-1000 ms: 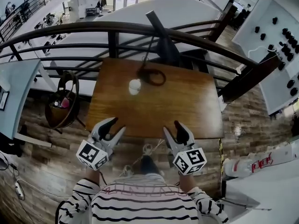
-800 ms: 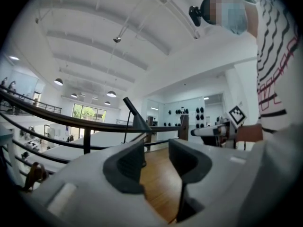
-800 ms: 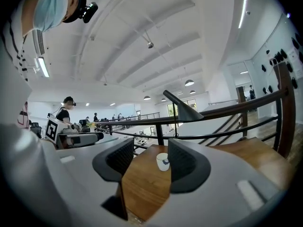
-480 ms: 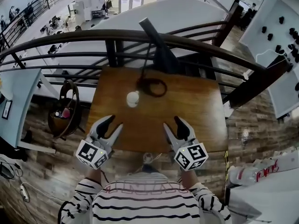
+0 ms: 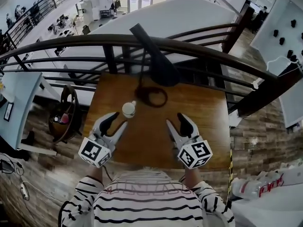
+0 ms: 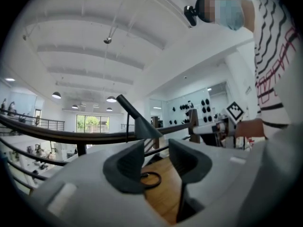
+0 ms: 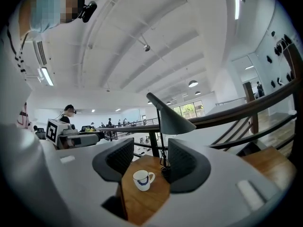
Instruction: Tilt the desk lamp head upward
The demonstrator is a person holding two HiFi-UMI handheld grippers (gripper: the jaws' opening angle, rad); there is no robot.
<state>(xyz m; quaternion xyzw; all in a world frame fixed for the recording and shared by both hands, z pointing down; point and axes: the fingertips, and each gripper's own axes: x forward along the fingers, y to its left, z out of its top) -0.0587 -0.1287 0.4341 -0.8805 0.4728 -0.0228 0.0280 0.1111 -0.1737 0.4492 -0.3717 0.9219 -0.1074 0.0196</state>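
The dark desk lamp stands at the far side of the wooden table (image 5: 208, 126). Its cone head (image 5: 163, 69) points down, above a ring base (image 5: 151, 97). A white cup (image 5: 128, 109) sits left of the base. My left gripper (image 5: 117, 120) hovers open over the table's near left part, close to the cup. My right gripper (image 5: 177, 121) is open over the near right part. Neither touches the lamp. In the left gripper view the lamp head (image 6: 145, 128) and ring base (image 6: 150, 179) show beyond the empty jaws. The right gripper view shows the lamp head (image 7: 173, 119) and the cup (image 7: 142, 178).
A dark curved railing (image 5: 199, 48) runs right behind the table and the lamp. A wicker basket (image 5: 64, 116) with things in it stands on the floor at the left. A white surface with a bottle (image 5: 258, 186) lies at the lower right.
Both grippers have moved forward from the table's near edge to over the tabletop. The left one now sits close to the cup. Their jaws have not changed.
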